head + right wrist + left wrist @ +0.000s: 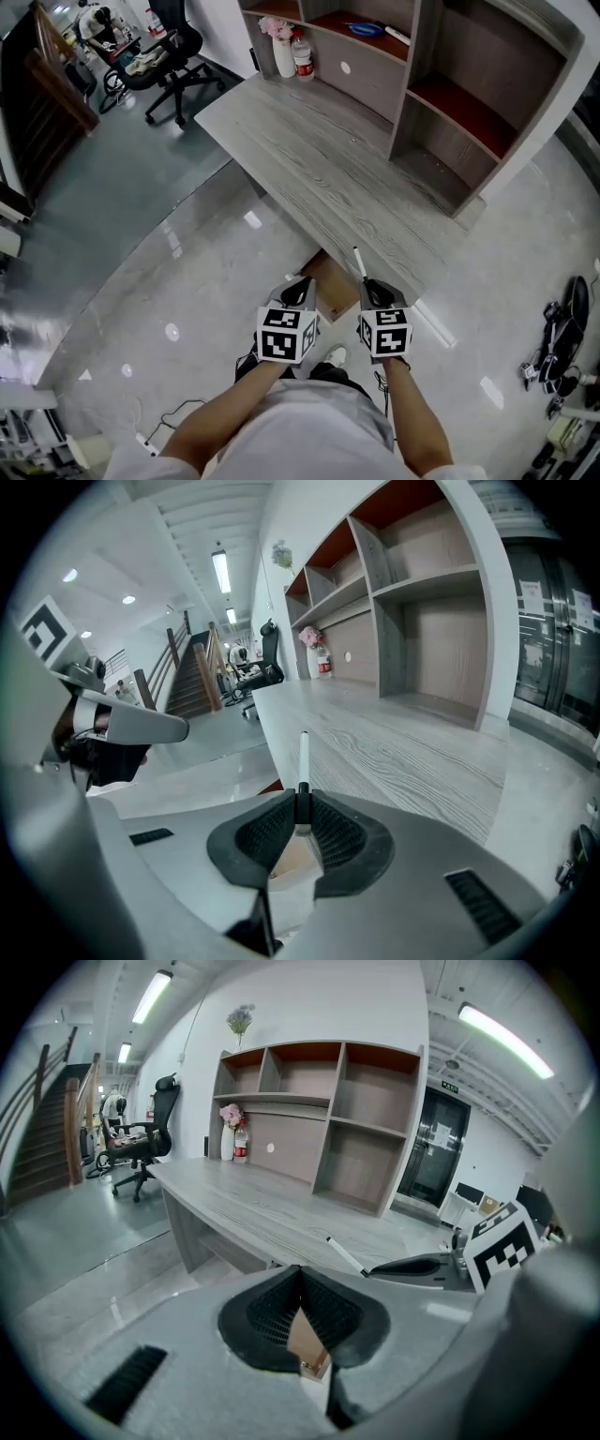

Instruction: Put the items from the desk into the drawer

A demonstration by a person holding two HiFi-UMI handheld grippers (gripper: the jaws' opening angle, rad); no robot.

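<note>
Now my right gripper point(302, 806) fingers clamp pen point(303, 750) end; left gripper point(300, 1281) fingers together, empty. Risk: pen pivots, falls beside drawer point(330, 281).

Readable text: none in any view.
Cube on left tool point(298, 291): black-and-white square marker patterns, no letters or digits.
Cube on right tool point(366, 281): the same kind of square patterns.
Pen point(302, 747) in the right tool: white barrel, no print to read.
Bottle point(302, 58) on the desk point(319, 159): red label, wording too blurred to read.
Sign point(450, 1085) above the dark door point(438, 1143): green, too small to read.
Papers point(532, 591) on the glass door point(562, 639): print too small to read.
</note>
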